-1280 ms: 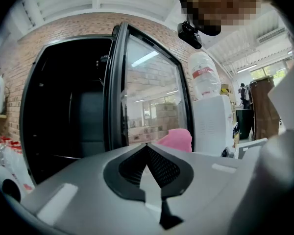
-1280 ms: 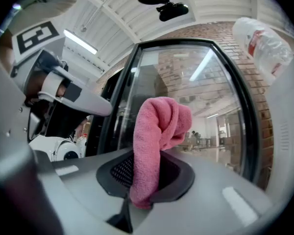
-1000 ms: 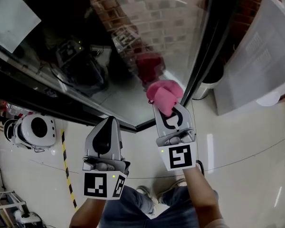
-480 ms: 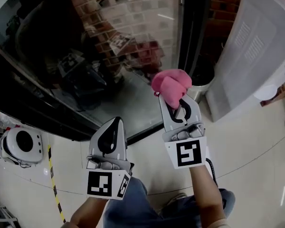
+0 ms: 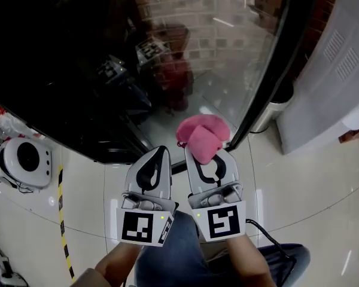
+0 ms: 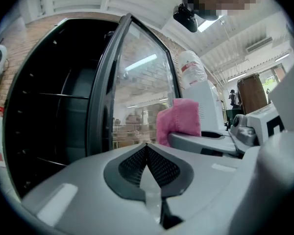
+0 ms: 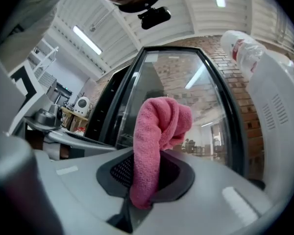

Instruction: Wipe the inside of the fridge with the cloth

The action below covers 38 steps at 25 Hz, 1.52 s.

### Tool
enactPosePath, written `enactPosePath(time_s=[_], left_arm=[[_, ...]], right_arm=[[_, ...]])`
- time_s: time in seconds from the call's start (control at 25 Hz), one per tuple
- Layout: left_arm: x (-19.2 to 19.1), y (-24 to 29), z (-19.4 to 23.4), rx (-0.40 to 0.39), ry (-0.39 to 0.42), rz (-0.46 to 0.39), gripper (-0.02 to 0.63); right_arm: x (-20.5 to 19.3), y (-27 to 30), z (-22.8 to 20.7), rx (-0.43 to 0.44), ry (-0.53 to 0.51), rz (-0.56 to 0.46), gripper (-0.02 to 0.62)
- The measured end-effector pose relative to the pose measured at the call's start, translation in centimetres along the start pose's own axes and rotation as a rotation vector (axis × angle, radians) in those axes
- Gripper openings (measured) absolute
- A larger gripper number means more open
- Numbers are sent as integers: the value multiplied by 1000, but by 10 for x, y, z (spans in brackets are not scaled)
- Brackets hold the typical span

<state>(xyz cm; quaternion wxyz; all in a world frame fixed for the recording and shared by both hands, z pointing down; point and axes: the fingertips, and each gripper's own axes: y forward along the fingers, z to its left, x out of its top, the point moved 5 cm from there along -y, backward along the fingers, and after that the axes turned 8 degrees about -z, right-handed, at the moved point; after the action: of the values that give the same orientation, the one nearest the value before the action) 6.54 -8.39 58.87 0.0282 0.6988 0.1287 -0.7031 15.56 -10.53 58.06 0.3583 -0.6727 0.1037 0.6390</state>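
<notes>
My right gripper [image 5: 204, 154] is shut on a bunched pink cloth [image 5: 201, 136], which sticks out past its jaw tips; the right gripper view shows the cloth [image 7: 154, 143] pinched between the pads. My left gripper [image 5: 157, 158] hangs just left of it, shut and empty, its jaws pressed together [image 6: 147, 148]. Both point at the fridge's glass door [image 5: 227, 52], which stands open. The dark fridge interior [image 6: 49, 116] with wire shelves lies left of the door in the left gripper view. The cloth [image 6: 179, 121] also shows there, to the right.
A white appliance [image 5: 332, 82] stands at the right beside a metal bin [image 5: 269, 115]. A round white device [image 5: 24, 160] sits on the floor at the left, near a yellow-black floor tape [image 5: 61, 214]. The person's legs are below the grippers.
The two grippers have come closer together and now sit side by side. The view has swung, with the door edge shifting right and more of the dark fridge in front. The cloth stays gripped.
</notes>
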Motion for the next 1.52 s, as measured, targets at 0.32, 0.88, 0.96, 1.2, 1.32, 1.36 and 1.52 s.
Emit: enactPosePath(time_s=[0.32, 0.88, 0.96, 1.2, 1.32, 1.36, 1.52], left_arm=[[-31, -31, 35, 73, 20, 8, 9], [-55, -11, 11, -13, 9, 21, 9], [-58, -1, 0, -42, -3, 24, 9], [-70, 26, -30, -105, -30, 49, 9], [-74, 36, -43, -136, -29, 55, 9], [-76, 38, -47, -143, -28, 58, 9], [-76, 44, -57, -149, -22, 53, 9]], right_arm=[[-61, 0, 66, 101, 38, 23, 58], [-126, -9, 11, 24, -76, 123, 58], [-131, -14, -6, 8, -104, 138, 58], [-152, -30, -68, -88, -133, 184, 58], [-159, -38, -100, -148, -125, 201, 58], [-159, -42, -109, -167, -122, 203, 58], [-147, -48, -130, -202, -123, 174, 58]])
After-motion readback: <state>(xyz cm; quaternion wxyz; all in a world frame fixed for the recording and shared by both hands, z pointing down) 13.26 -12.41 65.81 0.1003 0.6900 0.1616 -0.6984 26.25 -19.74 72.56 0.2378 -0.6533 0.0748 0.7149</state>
